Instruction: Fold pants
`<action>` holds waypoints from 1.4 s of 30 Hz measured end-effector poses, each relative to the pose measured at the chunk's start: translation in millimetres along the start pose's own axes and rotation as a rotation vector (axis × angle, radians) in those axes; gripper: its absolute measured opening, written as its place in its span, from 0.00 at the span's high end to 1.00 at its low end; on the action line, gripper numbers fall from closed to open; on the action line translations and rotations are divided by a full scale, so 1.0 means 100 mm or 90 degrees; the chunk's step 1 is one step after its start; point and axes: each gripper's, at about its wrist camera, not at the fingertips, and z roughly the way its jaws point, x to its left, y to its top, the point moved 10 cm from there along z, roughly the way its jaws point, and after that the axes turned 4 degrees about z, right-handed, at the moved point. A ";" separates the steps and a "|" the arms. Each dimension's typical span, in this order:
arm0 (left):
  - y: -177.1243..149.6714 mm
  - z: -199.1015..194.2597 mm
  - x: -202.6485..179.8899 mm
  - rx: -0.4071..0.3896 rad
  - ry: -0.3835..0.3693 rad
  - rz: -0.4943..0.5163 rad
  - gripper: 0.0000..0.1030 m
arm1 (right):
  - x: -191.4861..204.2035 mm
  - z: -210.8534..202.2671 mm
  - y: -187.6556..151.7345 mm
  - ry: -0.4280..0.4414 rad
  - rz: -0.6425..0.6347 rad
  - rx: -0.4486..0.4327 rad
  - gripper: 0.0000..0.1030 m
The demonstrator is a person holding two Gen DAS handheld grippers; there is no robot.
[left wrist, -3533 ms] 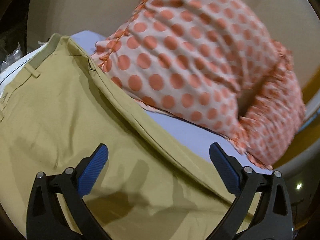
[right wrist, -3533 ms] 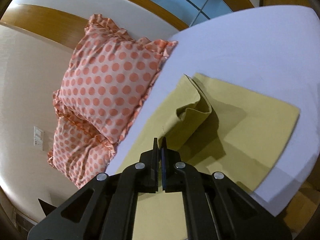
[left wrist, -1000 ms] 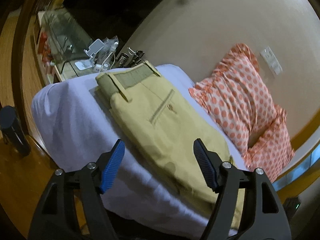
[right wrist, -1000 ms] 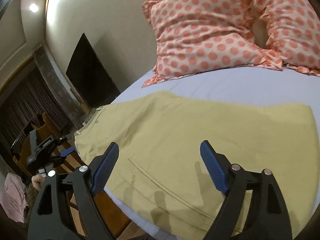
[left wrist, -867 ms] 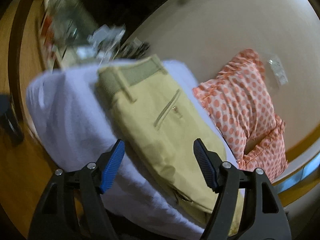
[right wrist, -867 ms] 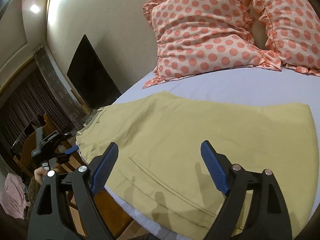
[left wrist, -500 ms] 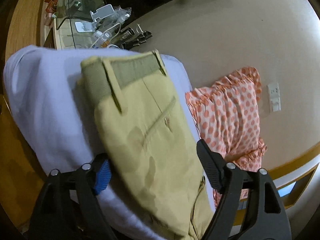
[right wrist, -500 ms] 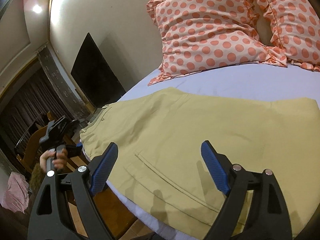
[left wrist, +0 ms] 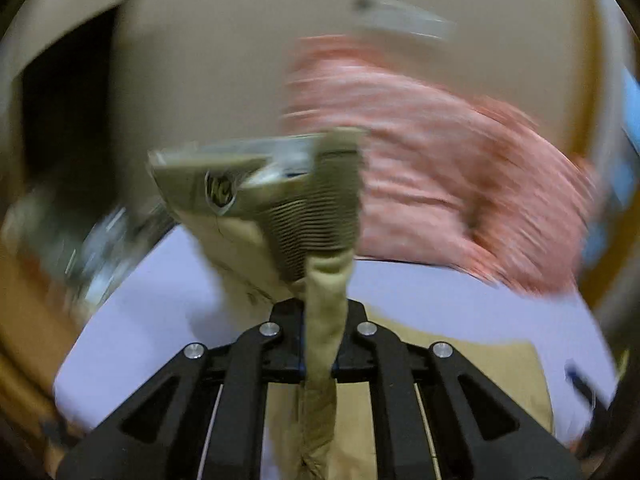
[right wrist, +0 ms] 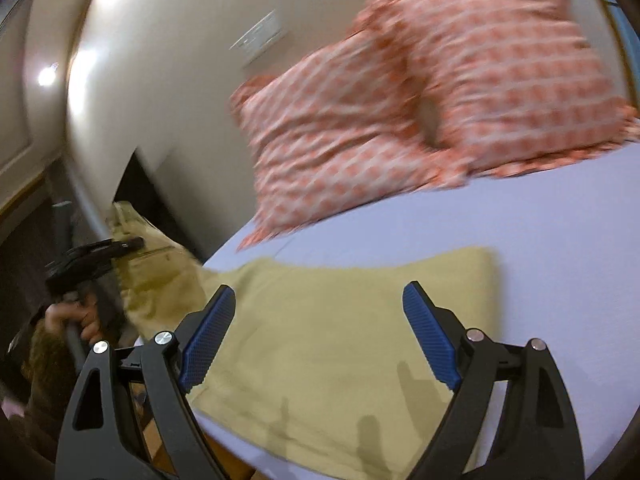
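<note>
Through my left wrist camera, my left claw [left wrist: 320,360] is clamped tight on a bunched ridge of the khaki cotton pants [left wrist: 276,216], whose ribbed waistband and button stand lifted just ahead of my fingertips, above the pale lavender bed sheet [left wrist: 144,320], with the blurred pink-and-white dotted pillows [left wrist: 460,188] beyond to the right. Through my right wrist camera, my right claw [right wrist: 320,336] gapes wide and holds nothing, hovering over the flat part of the pants [right wrist: 340,340] spread on the bed sheet [right wrist: 560,240] directly under and ahead of my blue pads [right wrist: 208,332]. Far to the left my left claw [right wrist: 100,256] lifts the waistband end off the bed's edge, and the dotted pillows [right wrist: 400,100] lie well beyond against the wall.
</note>
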 end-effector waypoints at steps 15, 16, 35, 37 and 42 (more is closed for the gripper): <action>-1.83 -0.04 -2.82 0.026 -0.207 0.483 0.55 | -0.92 0.11 -0.23 -0.073 0.137 0.119 0.21; -1.80 -0.15 -2.76 0.018 -0.221 0.470 0.47 | -0.93 0.18 -0.26 -0.082 0.133 0.136 0.24; -1.36 1.34 -0.88 0.339 -0.278 -0.083 0.28 | -0.90 0.55 -0.47 0.032 0.170 0.259 0.82; -1.37 1.34 -0.90 0.351 -0.280 -0.076 0.63 | -0.88 0.54 -0.41 0.068 0.200 0.271 0.85; -1.03 1.44 -0.91 0.326 -0.269 -0.065 0.94 | -0.75 0.67 0.12 0.053 0.141 0.255 0.87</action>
